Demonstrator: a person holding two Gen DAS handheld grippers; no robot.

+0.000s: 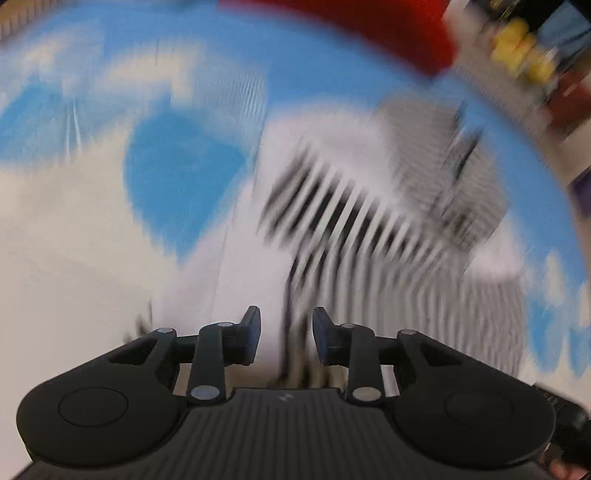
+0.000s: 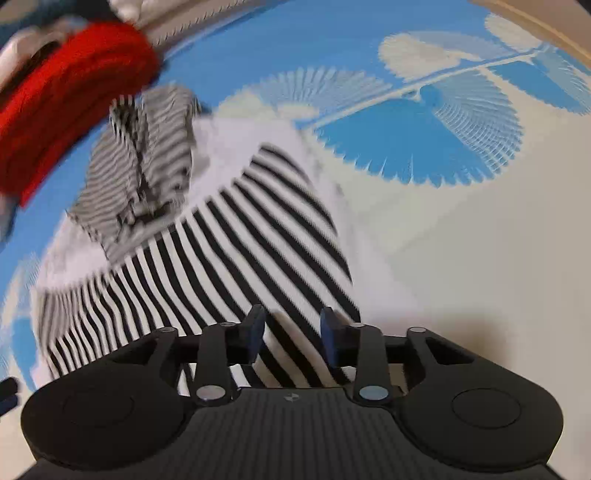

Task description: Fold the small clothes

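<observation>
A small black-and-white striped garment [image 2: 236, 240] lies spread on a blue-and-cream patterned cloth [image 2: 461, 147]. A finer-striped part [image 2: 140, 162] of it lies at its far left. In the right wrist view my right gripper [image 2: 291, 332] is open, its fingers just above the garment's near edge, with striped fabric showing between them. The left wrist view is heavily blurred. There the same garment [image 1: 354, 206] lies ahead and my left gripper [image 1: 286, 332] is open over its white near part.
A red fabric item [image 2: 74, 96] lies beyond the garment at the far left, also seen in the left wrist view [image 1: 388, 29]. Yellow and dark objects [image 1: 524, 55] sit blurred at the far right edge of the cloth.
</observation>
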